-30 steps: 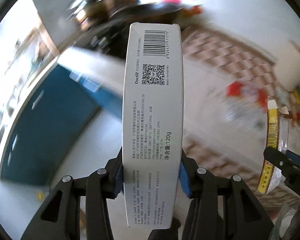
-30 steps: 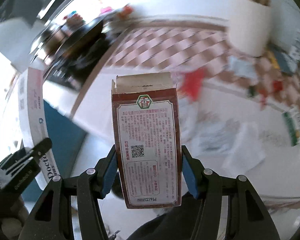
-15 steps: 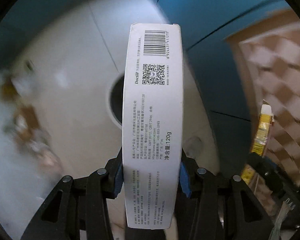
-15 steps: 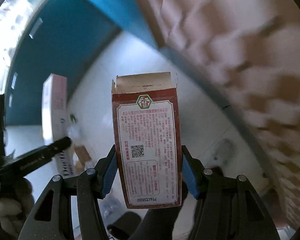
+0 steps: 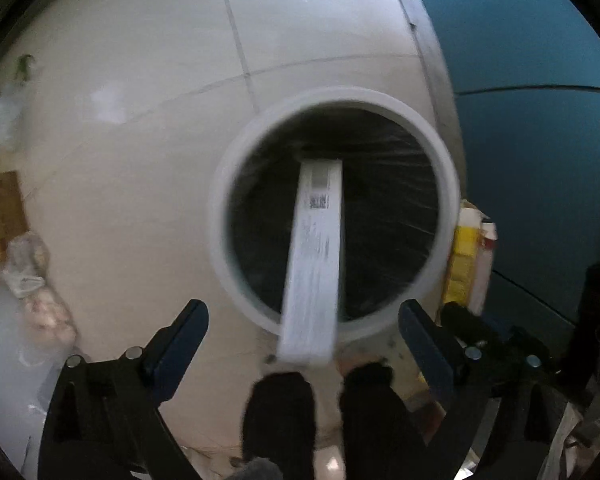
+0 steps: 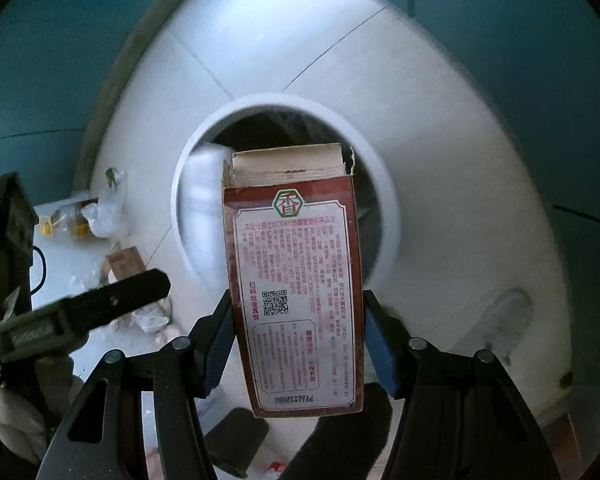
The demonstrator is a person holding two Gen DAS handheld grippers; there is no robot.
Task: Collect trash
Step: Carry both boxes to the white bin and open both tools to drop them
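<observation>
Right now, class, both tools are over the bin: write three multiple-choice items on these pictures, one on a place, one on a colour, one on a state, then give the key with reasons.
1. Where is the long white box?
A. lying on the floor tiles
B. over the mouth of the white bin, end first
C. clamped in the right tool

2. What colour is the frame of the carton in the right tool?
A. dark red
B. green
C. yellow

3. How do the pads of the left tool stand?
A. pressed on the white box
B. shut on nothing
C. spread wide, clear of the box

Key: B, the box hangs across the bin's dark opening; A, a dark red border frames the print; C, the jaws are opening, with a gap on each side of the box.
</observation>
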